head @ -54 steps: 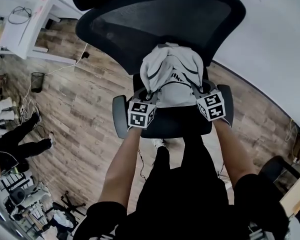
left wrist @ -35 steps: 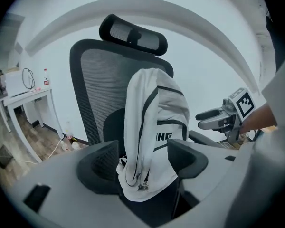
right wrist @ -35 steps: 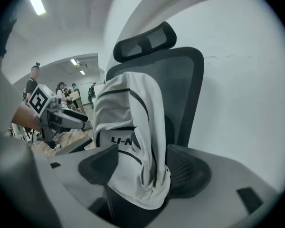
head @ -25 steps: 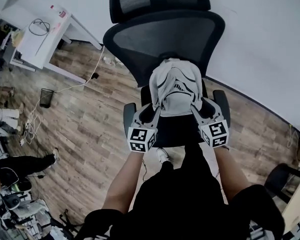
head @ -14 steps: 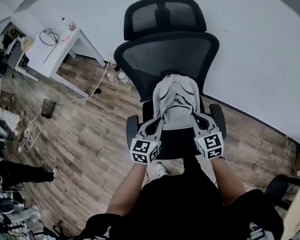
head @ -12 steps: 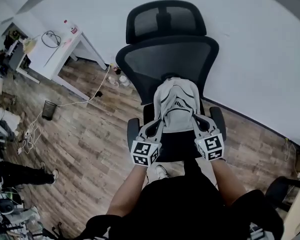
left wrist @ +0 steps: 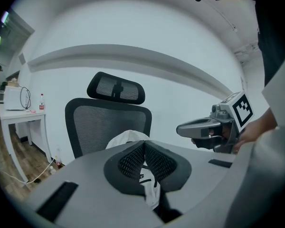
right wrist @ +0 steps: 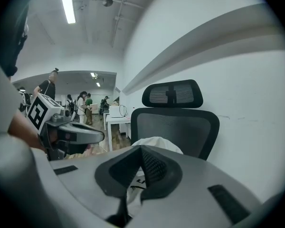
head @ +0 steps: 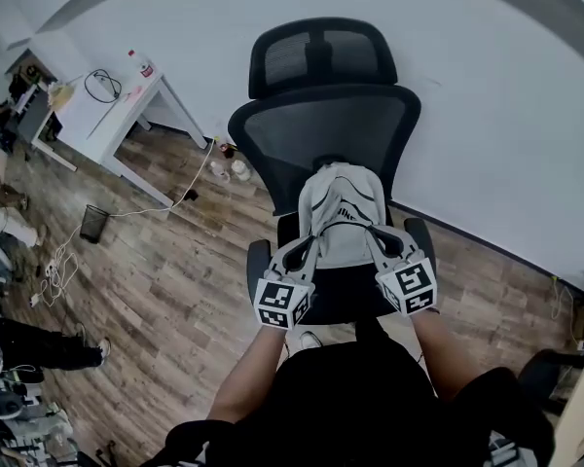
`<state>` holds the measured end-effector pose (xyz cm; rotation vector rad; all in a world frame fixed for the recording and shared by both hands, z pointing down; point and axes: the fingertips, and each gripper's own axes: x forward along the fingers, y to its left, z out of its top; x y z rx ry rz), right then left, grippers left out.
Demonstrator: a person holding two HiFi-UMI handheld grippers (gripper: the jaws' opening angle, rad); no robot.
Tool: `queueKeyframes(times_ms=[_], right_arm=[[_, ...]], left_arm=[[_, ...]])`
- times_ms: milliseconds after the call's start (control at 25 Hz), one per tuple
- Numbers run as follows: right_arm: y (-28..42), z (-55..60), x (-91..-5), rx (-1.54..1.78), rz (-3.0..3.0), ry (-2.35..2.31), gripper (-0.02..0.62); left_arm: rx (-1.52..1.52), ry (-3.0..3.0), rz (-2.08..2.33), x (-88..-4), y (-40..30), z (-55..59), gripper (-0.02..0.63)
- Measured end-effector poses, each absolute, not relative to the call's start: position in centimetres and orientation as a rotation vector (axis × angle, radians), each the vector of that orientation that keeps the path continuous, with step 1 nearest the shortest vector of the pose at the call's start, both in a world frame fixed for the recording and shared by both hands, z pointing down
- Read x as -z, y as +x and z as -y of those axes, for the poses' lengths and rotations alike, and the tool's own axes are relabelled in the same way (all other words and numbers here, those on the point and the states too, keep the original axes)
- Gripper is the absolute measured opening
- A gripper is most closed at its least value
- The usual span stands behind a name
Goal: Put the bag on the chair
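The white bag with black print stands on the seat of the black mesh office chair, leaning on the backrest. My left gripper sits at the bag's front left, its jaws shut with nothing between them. My right gripper is at the front right, also shut and empty. In the left gripper view the closed left gripper points at the bag and the chair. In the right gripper view the right gripper is closed, with the bag just beyond it.
A white desk with a bottle stands left of the chair, with cables and a small bin on the wood floor. A white wall runs behind the chair. Another dark chair is at lower right. People stand far off.
The bag went from being held over the seat to resting against the backrest. Both grippers let go and drew back a little toward the seat's front.
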<state>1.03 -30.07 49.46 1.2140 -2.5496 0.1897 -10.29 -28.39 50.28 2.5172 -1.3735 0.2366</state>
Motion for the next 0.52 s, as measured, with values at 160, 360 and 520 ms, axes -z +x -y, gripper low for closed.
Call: queueKeyframes(times_ms=[160, 360, 520], right_arm=[[1.4, 30.4, -49.5, -0.168, 2.541, 1.243, 0.020], [1.4, 30.3, -49.8, -0.099, 2.512, 1.257, 0.020], [1.1, 30.6, -49.6, -0.101, 2.518, 1.272, 0.020]], left_arm=[[-0.228, 2.525, 1.391, -49.8, -10.7, 29.1, 0.023], [-0.224, 2.527, 1.409, -49.3, -11.1, 29.2, 0.023], [-0.219, 2.526, 1.424, -49.2, -11.4, 29.0, 0.023]])
